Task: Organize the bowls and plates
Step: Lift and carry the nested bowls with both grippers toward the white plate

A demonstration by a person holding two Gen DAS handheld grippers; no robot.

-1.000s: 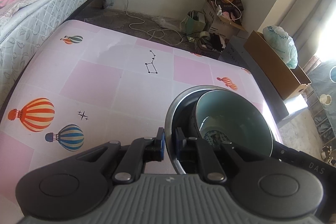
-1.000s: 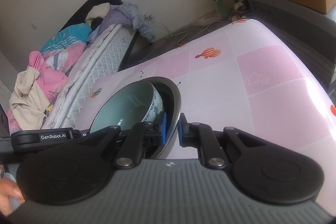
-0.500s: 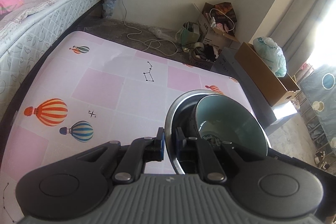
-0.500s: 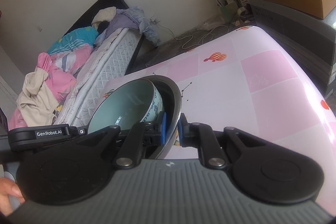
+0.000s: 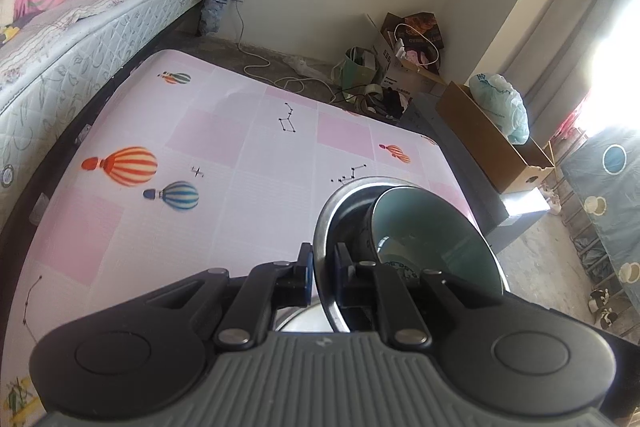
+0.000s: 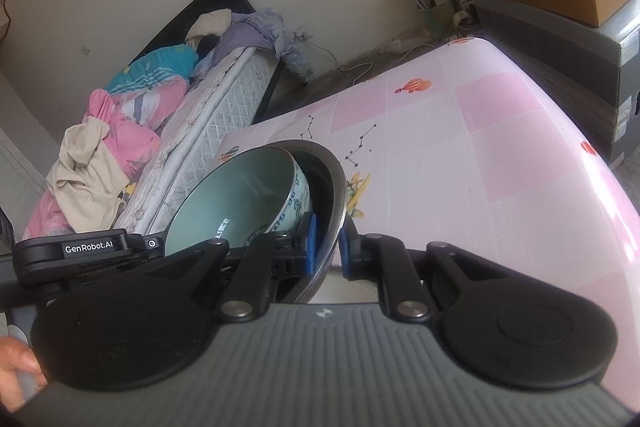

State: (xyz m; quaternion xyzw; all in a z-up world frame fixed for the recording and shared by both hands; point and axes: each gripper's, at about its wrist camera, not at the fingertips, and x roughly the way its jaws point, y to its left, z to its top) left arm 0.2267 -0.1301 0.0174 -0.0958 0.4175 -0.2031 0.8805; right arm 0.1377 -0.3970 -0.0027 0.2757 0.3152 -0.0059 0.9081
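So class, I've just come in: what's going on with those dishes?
A person holds a gripper in each hand. The left gripper and right gripper each clamp opposite sides of the rim of a steel bowl. A green ceramic bowl sits nested inside it. The pair appears lifted above the pink table.

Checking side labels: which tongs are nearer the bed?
Left. Left tongs clamp the steel bowl's bed-side rim; right tongs clamp the far rim, away from the bed.
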